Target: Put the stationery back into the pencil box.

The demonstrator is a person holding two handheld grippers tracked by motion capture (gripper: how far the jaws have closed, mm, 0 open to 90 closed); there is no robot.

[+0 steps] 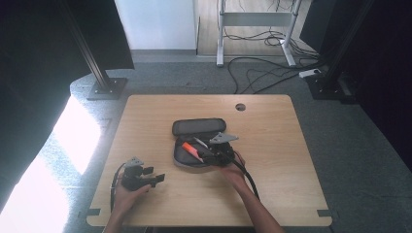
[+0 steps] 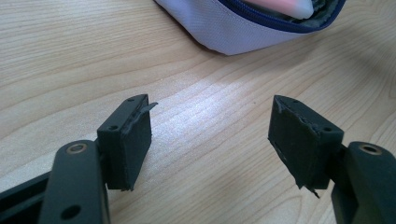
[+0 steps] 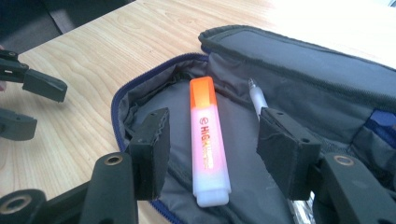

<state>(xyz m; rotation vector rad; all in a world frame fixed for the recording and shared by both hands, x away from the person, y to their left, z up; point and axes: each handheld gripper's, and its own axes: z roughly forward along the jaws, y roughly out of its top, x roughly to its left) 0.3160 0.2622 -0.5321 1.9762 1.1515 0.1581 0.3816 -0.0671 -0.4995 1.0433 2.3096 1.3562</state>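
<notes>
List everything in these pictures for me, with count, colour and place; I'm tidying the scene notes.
table: one, light wood, with a round hole near its far edge, on grey floor.
pencil case: one, grey with blue zip, unzipped and lying open at the table's middle.
highlighter: one, orange cap and pale body, lying inside the pencil case.
pen: one, white, inside the case beside the highlighter.
cables: several, black, on the floor beyond the table.
desk frame: one, pale grey, behind the cables.
left gripper: one, black, jaws open over bare wood near the table's front left.
right gripper: one, black, jaws open on either side of the highlighter, not pressing it.
</notes>
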